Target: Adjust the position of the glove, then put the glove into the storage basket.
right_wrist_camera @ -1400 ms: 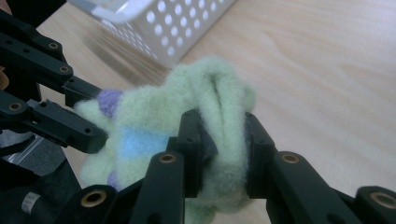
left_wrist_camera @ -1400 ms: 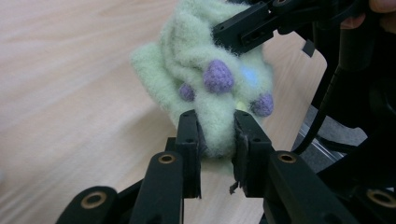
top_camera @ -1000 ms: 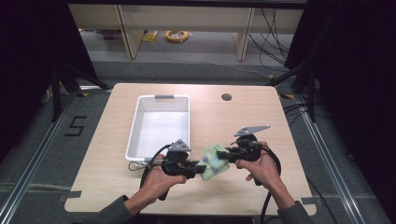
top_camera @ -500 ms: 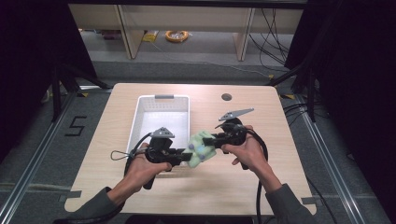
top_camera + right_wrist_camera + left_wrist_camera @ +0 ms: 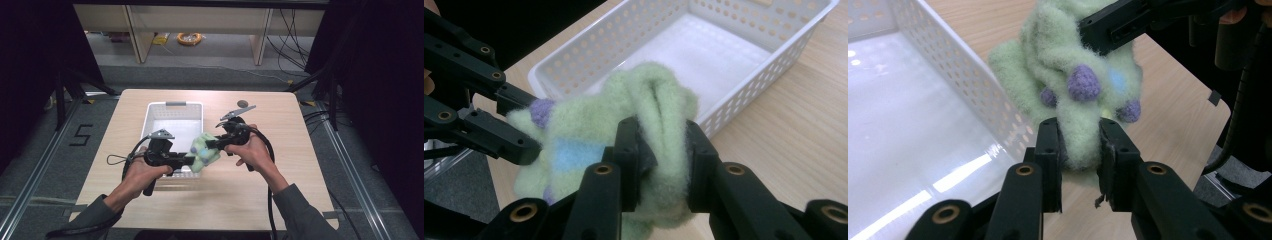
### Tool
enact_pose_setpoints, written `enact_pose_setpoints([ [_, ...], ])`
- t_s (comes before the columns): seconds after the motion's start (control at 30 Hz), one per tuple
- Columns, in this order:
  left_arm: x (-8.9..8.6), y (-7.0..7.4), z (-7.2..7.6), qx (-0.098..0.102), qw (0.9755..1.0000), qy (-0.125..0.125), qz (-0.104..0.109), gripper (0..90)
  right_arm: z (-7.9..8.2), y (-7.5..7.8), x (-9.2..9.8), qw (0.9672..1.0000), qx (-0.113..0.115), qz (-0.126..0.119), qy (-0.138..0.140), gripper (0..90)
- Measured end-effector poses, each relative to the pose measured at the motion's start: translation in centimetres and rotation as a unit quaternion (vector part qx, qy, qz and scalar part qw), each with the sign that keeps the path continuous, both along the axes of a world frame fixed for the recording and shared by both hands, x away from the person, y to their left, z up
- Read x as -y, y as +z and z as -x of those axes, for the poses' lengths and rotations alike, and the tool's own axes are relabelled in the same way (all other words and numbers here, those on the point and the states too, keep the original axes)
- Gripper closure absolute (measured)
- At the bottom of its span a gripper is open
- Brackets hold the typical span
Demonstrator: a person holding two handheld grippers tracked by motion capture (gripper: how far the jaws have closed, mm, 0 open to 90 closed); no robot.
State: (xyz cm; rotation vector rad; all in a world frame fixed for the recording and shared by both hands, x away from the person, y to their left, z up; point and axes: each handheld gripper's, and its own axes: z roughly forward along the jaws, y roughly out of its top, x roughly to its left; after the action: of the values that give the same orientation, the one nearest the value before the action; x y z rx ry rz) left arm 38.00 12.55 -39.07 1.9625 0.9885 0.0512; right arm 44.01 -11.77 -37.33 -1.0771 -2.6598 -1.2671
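The fuzzy green sock (image 5: 1073, 95) is pinched by both left gripper (image 5: 1079, 150) and right gripper (image 5: 663, 150); soft, light, squishy stuff, probably best grabbed by a thick fold.

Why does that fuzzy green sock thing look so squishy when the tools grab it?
The fuzzy pale-green fabric bundle with purple bobbles is probably soft and floppy: it bunches and folds where the left tool and right tool pinch it. It likely weighs little and seems unlikely to slip, being so fluffy.

Bright overhead light, dark surroundings, slight blur
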Motion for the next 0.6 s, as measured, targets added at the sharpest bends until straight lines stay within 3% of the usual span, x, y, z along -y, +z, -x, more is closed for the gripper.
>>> enact_pose_setpoints([
  [0.33, -2.2, 0.0, -1.4, -0.008, 0.9998, 0.020, 0.004, 72.5, -2.0, 0.2, -2.4, 0.9998, 0.002, 0.013, 0.016, 73.7],
  [0.6, -4.7, -0.8, -3.3, -0.030, 0.9989, 0.037, 0.002, 72.2, -4.6, -0.1, -5.5, 0.9992, -0.011, 0.026, 0.030, 73.7],
])
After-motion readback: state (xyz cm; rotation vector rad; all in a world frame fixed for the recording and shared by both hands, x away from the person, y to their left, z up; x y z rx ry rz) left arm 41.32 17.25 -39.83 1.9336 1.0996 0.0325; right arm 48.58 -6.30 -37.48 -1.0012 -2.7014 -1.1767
